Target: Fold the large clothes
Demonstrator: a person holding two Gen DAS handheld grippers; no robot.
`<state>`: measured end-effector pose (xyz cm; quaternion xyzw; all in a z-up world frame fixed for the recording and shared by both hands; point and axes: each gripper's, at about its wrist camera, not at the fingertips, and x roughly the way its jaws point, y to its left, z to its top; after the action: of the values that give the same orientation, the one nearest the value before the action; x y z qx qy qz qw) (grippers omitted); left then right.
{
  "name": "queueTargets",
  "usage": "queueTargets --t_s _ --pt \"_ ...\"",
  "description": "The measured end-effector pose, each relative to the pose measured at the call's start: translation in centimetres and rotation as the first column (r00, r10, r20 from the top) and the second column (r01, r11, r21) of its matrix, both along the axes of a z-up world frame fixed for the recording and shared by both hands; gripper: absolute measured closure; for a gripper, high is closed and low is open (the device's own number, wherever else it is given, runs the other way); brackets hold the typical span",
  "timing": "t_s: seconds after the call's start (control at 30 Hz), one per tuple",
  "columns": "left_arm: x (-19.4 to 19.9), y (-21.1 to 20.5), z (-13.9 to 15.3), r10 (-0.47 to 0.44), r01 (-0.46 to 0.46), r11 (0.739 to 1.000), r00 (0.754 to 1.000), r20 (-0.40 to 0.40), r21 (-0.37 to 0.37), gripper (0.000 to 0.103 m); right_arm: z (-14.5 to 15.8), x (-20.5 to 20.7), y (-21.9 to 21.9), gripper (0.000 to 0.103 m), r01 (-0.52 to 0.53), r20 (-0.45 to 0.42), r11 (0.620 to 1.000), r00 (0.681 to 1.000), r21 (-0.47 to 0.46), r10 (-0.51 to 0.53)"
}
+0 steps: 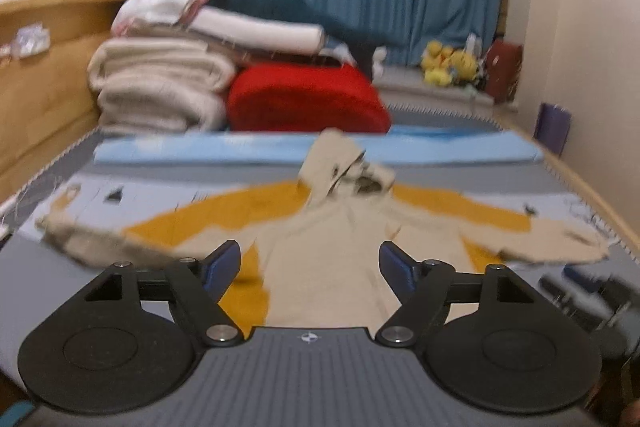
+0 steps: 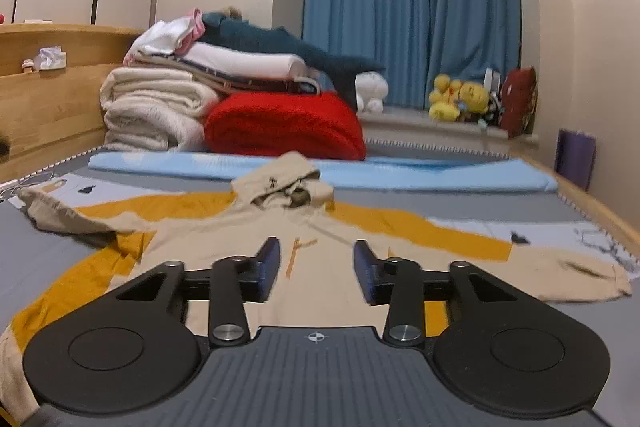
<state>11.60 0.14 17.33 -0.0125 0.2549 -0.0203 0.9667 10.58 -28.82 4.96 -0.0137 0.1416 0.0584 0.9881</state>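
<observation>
- Currently, the beige hooded jacket (image 2: 320, 247) is lying spread flat on the bed cover (image 2: 460, 235), hood pointing toward the stacked blankets (image 2: 156, 111) and the red blanket (image 2: 284, 123), both sleeves stretching out to either side.
- The left gripper (image 1: 310, 263) is hovering above the jacket's body with its jaws standing wide apart, and nothing is sitting between the blue pads (image 1: 218, 267).
- The right gripper (image 2: 316, 267) is hanging over the chest, its jaws about halfway apart and likewise gripping nothing; a thin orange cord or zip pull (image 2: 294, 257) is lying on the fabric just beyond its fingers.
- The left wrist view is blurring, so whether the left sleeve (image 1: 88, 239) is lying fully flat is hard to say; it seems to be rumpling slightly at the cuff.
- Judging by its drape, the jacket is looking soft, light and limp, so it will likely be sagging and bunching wherever it is lifted from a single point.
- A sensible hold would be pinching a sleeve near the cuff or shoulder seam, where doubled fabric is giving the pads more to bite, and carrying it inward over the body.
- The right sleeve (image 2: 580, 275) is reaching close to the bed's edge.
</observation>
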Motion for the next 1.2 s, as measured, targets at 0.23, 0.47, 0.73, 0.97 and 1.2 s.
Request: queueTargets --t_s 0.23,0.47,0.73,0.97,1.2 --pt "6.8 -2.0 1.9 -0.012 0.013 0.998 1.0 0.018 -0.067 0.02 0.4 2.1 -0.3 0.056 0.138 -0.008 0.99 0.99 0.022 -0.138" --pt "16.9 0.3 -2.1 0.026 -0.028 0.998 0.999 -0.03 -0.063 0.04 0.7 4.2 -0.5 0.051 0.202 -0.057 0.979 0.978 0.037 -0.2" --pt "24.1 6.1 -9.2 0.087 -0.092 0.993 0.994 -0.063 -0.072 0.076 2.9 7.1 -0.2 0.056 0.18 -0.082 0.982 0.981 0.058 -0.175" --pt "28.3 13.7 -12.4 0.24 -0.256 0.961 0.96 -0.143 -0.103 0.075 7.5 16.7 3.6 0.085 0.085 -0.086 0.976 0.994 0.203 -0.068" --pt "29.3 23.6 -15.1 0.452 -0.482 0.872 0.86 -0.236 -0.088 0.068 2.6 23.1 6.7 0.084 0.013 -0.197 0.967 0.98 0.256 0.039"
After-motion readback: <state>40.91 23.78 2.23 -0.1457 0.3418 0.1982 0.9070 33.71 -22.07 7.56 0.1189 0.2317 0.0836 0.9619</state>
